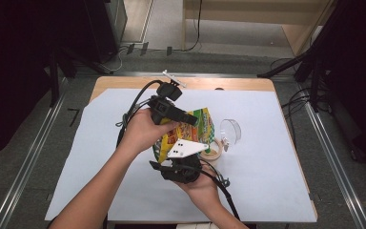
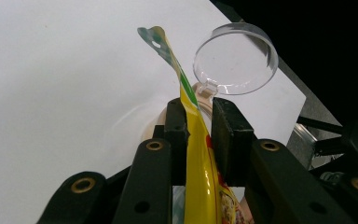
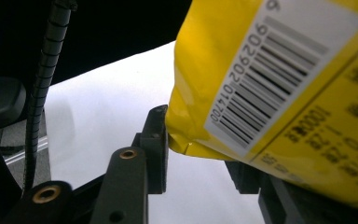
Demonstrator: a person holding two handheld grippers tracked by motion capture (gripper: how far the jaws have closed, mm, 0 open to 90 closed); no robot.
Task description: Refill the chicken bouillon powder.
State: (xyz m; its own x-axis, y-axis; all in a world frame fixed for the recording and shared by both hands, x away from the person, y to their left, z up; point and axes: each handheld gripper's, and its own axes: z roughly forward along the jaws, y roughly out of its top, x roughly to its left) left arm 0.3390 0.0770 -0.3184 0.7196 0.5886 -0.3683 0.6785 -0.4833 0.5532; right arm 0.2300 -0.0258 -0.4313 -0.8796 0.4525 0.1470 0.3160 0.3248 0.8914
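Foil, glossy and yellow, makes up the snack bag [image 1: 196, 131] held above the middle of the desk [image 1: 267, 191], just left of centre in the high view. The bag is flat and crinkled, printed in green and red on its front, with a white barcode label [image 3: 279, 70] on its back in the right gripper view.

The left hand-held gripper [image 1: 190, 118], black and blocky, comes in from the upper left of the bag. In the left gripper view its two matte black pads [image 2: 177, 135] are nearly together and pinch the thin sealed edge of the bag [image 2: 196, 154], which rises between them as a narrow, curving strip with a small hang hole near its top.

The right hand-held gripper [image 1: 178, 169] sits below the bag in the high view, with a flat grey three-cornered plate [image 1: 187, 149] on top. In the right gripper view its jaws stand partly apart around the bag's lower corner [image 3: 186, 140]; the left pad [image 3: 156, 144] touches the foil, while the other is mostly hidden behind the bag, so a firm grip cannot be told.

A clear, round plastic lid [image 1: 230, 130], hinged on a pale cup [image 1: 213, 151], stands just right of the bag. A smooth pale blue sheet covers the wooden desk.
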